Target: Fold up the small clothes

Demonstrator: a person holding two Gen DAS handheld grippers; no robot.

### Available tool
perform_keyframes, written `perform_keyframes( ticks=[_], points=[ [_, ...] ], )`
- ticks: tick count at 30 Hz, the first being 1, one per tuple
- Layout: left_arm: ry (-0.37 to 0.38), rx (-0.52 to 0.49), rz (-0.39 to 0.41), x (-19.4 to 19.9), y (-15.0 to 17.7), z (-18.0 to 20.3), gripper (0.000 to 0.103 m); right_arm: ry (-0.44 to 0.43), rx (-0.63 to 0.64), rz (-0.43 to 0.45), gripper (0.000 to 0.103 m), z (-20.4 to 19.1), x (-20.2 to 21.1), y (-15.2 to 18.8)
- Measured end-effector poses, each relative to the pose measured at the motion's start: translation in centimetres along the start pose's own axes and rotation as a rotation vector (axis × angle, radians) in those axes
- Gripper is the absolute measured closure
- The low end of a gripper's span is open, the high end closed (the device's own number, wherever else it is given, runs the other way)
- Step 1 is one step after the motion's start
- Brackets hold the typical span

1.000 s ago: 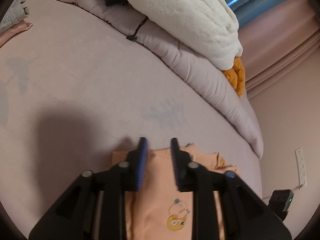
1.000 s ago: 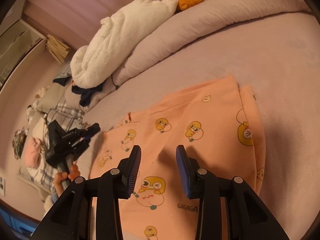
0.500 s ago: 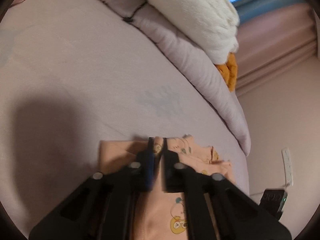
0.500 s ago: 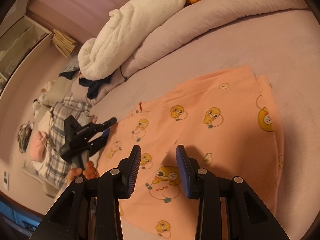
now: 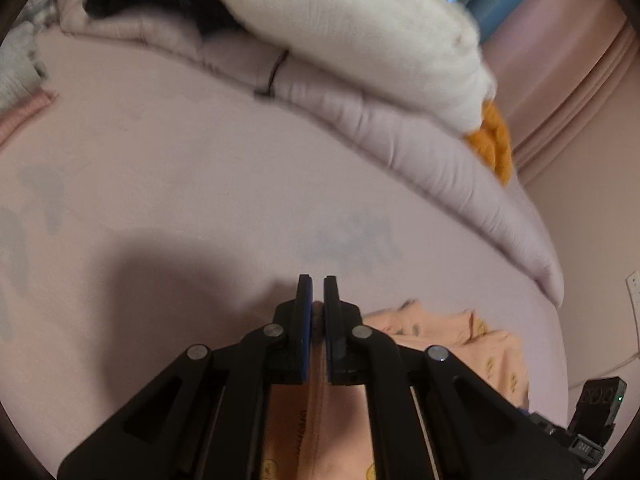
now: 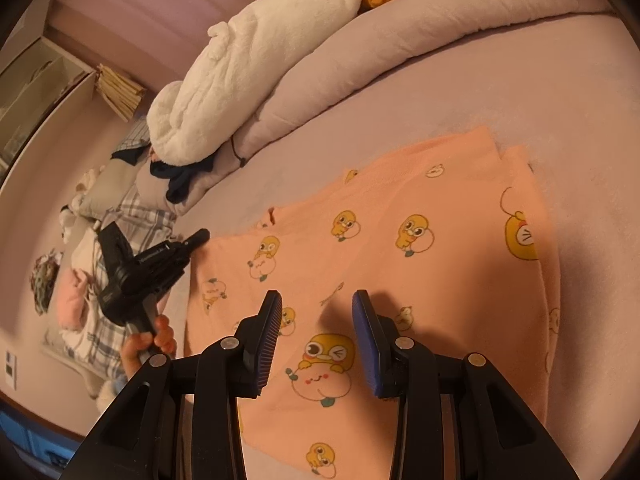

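Garment (image 6: pixel 420 248) pinched in left tongs (image 5: pixel 318 292), beneath right tongs (image 6: pixel 316 308)

In the left wrist view the left gripper (image 5: pixel 318 312) covered most of the peach garment (image 5: pixel 472 340), whose lower part ran off at 6 o'clock; the white blanket (image 5: pixel 360 28) at 12 o'clock was motion-blurred.

No text is readable. The peach cotton garment with yellow chick cartoons (image 6: pixel 400 280) carries dark printed letters between the left gripper's (image 5: pixel 318 288) arms, but they are too blurred to read.
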State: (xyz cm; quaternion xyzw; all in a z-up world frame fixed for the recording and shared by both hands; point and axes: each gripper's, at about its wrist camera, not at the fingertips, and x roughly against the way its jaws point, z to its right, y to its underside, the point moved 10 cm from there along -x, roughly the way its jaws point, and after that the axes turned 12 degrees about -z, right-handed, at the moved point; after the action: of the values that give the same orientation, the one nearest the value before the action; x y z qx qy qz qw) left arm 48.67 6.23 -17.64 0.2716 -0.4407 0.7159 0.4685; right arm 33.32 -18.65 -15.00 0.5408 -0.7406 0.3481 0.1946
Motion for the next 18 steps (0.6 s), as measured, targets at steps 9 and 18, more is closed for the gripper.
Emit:
perform_keyframes(
  ticks=[9, 18],
  points=[
    [-0.053, -0.040, 0.058, 4.1, 1.4, -0.6, 0.098, 0.094, 0.089, 0.043, 0.067, -0.9, 1.5, -0.3],
    [0.016, -0.255, -0.116, 0.9, 10.7, 5.9, 0.095, 0.374, 0.263, -0.113, 0.067, -0.7, -2.1, 2.7]
  ],
)
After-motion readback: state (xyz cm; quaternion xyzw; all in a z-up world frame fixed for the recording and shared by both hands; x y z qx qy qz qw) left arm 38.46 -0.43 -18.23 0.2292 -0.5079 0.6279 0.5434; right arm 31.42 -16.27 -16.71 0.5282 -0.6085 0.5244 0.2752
